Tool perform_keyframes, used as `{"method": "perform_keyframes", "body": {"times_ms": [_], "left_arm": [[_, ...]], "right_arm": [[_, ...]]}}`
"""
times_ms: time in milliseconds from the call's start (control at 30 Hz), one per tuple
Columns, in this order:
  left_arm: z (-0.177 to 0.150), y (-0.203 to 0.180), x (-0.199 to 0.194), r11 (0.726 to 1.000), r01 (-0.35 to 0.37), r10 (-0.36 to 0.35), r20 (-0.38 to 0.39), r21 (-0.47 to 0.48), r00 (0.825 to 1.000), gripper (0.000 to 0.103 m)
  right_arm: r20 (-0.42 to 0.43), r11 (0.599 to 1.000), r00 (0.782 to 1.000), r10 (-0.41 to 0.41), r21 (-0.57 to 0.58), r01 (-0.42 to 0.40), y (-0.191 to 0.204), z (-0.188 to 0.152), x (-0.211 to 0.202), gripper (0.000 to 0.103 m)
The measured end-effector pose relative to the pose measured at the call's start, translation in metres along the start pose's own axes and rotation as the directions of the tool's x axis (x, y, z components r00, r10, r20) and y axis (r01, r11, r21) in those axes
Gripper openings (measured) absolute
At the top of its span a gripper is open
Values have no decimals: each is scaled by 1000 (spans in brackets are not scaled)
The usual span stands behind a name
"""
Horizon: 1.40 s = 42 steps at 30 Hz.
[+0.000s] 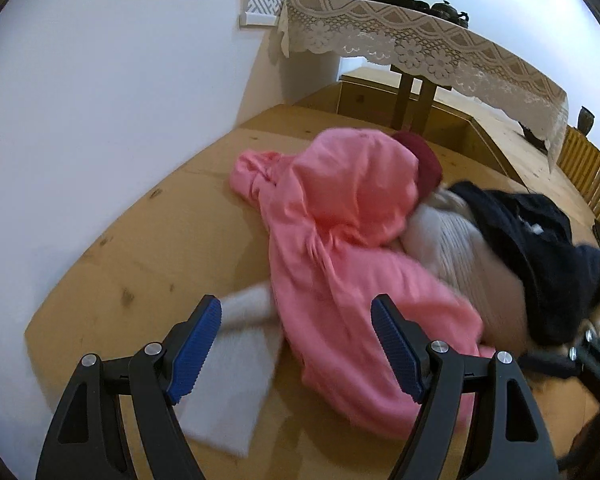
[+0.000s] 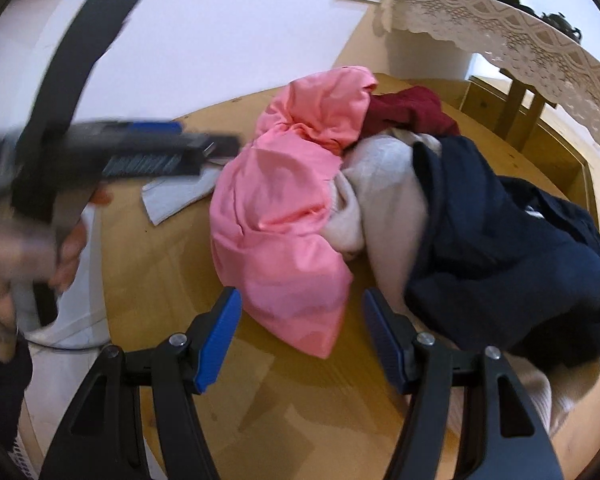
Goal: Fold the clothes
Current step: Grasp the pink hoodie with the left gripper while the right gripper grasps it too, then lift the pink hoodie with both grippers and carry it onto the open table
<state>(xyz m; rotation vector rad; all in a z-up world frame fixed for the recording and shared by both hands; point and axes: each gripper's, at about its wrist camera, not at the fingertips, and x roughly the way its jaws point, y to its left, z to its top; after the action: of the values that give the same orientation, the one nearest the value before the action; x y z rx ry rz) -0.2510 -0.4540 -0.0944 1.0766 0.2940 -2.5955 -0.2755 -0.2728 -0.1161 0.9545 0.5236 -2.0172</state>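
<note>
From the left wrist view, the left gripper [image 1: 296, 346] has its blue pads spread wide, with nothing between them. Right ahead lies the pile of clothes on the wooden table [image 1: 140, 240]. The pink top [image 1: 340, 240] is nearest, heaped up and crumpled. A white cloth [image 1: 236, 364] peeks out from under its left side and lies flat. Behind are a cream knit sweater [image 1: 460, 248], a dark navy garment [image 1: 540, 248] and a bit of dark red cloth [image 1: 422, 156]. All of it looks soft, light and floppy — it will sag and bunch when lifted. I think a good place to pinch the pink top is an edge or a corner, not the fat middle.

From the right wrist view, the right gripper [image 2: 298, 338] is also wide open and holds nothing. The low end of the pink top [image 2: 276, 216] sits just in front of its pads. This view shows things the other one hides — the person's hand [image 2: 32, 252] holding the left gripper [image 2: 148, 148], blurry, above the white cloth [image 2: 176, 196]. It also shows how the navy garment [image 2: 500, 248] lies draped over the cream sweater [image 2: 384, 196], and more of the dark red cloth [image 2: 412, 112]. The left view shows the flat white cloth far better.
</note>
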Motion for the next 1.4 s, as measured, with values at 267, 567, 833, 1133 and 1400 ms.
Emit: {"method": "perform_keyframes", "body": {"times_ms": [267,567,833,1133,1400], "left_arm": [[40,7,68,999,38,-37,-105,2,994,76],[49,1,85,995,101,-99,-142,6,985,34],[54,1,69,990,137,-133,-96,37,987,10],[61,25,20,981,194,-194,6,-24,981,9],[82,17,-94,972,233,-232,170,15,958,8]], "right_arm": [[-29,1000,999,-15,-14,14,2,8,21,62],[-56,997,997,-57,-46,54,8,9,30,59],[-57,1000,998,0,-11,0,3,3,25,11],[17,999,999,35,22,-35,-6,6,-17,7],[174,997,984,43,52,-53,-17,23,-107,7]]}}
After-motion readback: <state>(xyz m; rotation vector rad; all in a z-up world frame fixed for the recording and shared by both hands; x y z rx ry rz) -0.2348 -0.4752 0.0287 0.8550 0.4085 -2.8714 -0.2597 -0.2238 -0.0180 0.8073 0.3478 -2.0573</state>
